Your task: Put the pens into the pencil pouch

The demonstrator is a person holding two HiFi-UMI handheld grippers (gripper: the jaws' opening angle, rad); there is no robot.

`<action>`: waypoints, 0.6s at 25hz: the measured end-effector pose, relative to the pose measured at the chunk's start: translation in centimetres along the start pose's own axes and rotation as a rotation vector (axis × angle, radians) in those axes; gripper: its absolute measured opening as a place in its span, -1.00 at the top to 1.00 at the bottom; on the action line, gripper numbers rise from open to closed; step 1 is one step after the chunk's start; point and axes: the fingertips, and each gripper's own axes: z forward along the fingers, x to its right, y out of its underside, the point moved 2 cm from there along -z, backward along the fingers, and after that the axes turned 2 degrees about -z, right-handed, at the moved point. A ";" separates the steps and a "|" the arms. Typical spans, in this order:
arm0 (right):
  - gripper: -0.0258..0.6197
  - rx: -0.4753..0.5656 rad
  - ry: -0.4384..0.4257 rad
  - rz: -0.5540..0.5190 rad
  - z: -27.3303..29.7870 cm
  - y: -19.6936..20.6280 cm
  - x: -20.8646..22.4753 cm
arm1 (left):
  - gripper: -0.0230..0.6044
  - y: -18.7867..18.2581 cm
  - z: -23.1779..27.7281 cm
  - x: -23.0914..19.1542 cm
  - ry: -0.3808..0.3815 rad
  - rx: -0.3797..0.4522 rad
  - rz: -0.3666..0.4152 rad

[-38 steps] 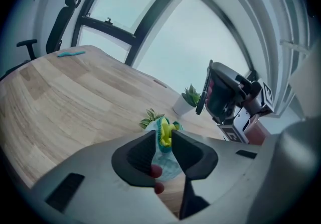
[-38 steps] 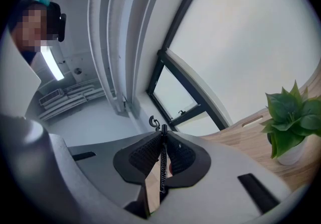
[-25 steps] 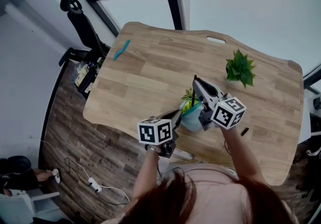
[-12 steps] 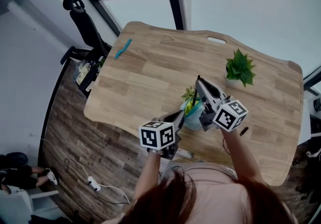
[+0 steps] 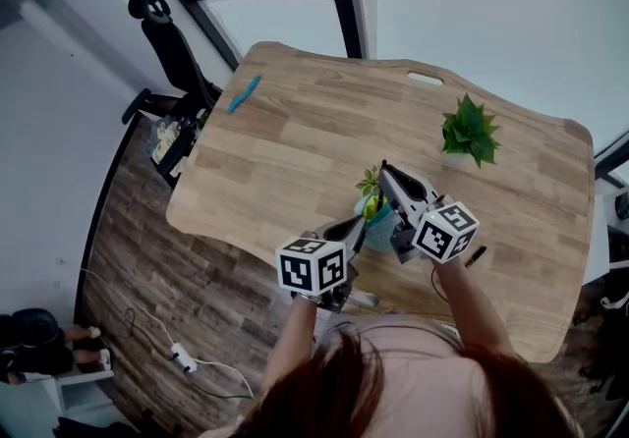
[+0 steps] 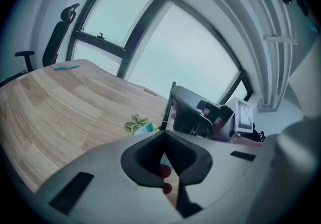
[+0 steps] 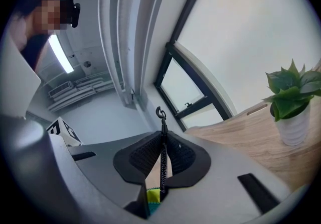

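Note:
A teal pencil pouch [image 5: 376,226] with a leaf print is held up near the table's front edge. My left gripper [image 5: 354,228] is shut on the pouch's left edge; a strip of teal fabric shows between its jaws in the left gripper view [image 6: 163,143]. My right gripper [image 5: 389,175] is shut on a black pen [image 7: 162,160], which stands upright just above the pouch [image 7: 152,197], its clip end on top. The left gripper view shows that pen [image 6: 168,105] in the right gripper [image 6: 193,110]. Another dark pen [image 5: 476,255] lies on the table to the right. A blue pen [image 5: 241,95] lies at the far left.
The wooden table [image 5: 295,151] carries a green plant in a white pot [image 5: 469,132] at the back right, also seen in the right gripper view [image 7: 293,98]. A black office chair [image 5: 167,48] stands beyond the left corner. Windows run behind the table.
The right gripper with the black pen has shifted a little toward the pouch. The left gripper has lifted slightly with the pouch's edge.

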 end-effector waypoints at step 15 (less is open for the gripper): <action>0.83 -0.083 0.006 -0.054 -1.9 3.0 -0.8 | 0.72 0.9 0.1 -2.2 -0.053 -0.021 -0.139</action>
